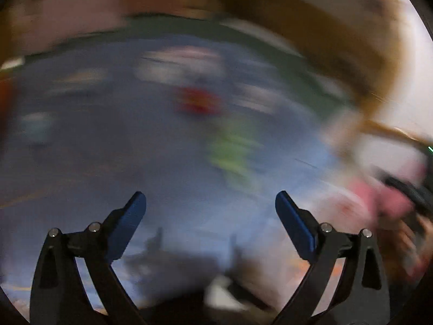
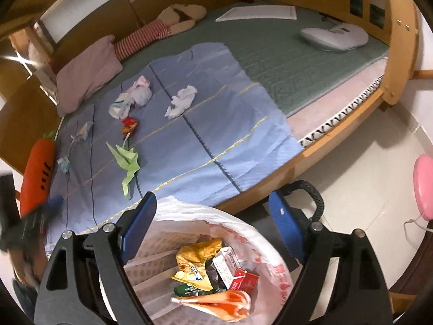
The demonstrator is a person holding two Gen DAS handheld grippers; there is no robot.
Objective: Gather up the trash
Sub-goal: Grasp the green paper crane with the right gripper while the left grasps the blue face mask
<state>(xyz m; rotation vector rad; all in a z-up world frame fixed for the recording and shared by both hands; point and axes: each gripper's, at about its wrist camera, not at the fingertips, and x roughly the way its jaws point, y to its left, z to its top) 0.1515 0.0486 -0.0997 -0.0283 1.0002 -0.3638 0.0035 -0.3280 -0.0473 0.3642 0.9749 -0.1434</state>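
My right gripper (image 2: 212, 205) hangs open and empty over a lined trash bin (image 2: 270, 233) holding several wrappers and small cartons. Beyond it, on the blue sheet (image 2: 216, 124), lie a green paper scrap (image 2: 127, 159), a red-yellow wrapper (image 2: 129, 125), two white crumpled wads (image 2: 181, 100) (image 2: 132, 100) and small clear scraps (image 2: 81, 132). The left wrist view is badly blurred. There my left gripper (image 1: 210, 203) is open with nothing between its fingers, above the blue sheet (image 1: 108, 149), with a green smear (image 1: 232, 151) and a red smear (image 1: 199, 101) ahead. The left gripper also shows as a blur (image 2: 32, 216) at the left edge of the right wrist view.
A carrot plush (image 2: 39, 170) lies at the sheet's left edge. A pink pillow (image 2: 86, 70), a striped soft toy (image 2: 151, 32) and a white device (image 2: 334, 38) rest on the green mattress (image 2: 284, 59). A wooden bed frame (image 2: 338, 132) borders tiled floor (image 2: 365, 189); a pink object (image 2: 423, 187) sits at the right.
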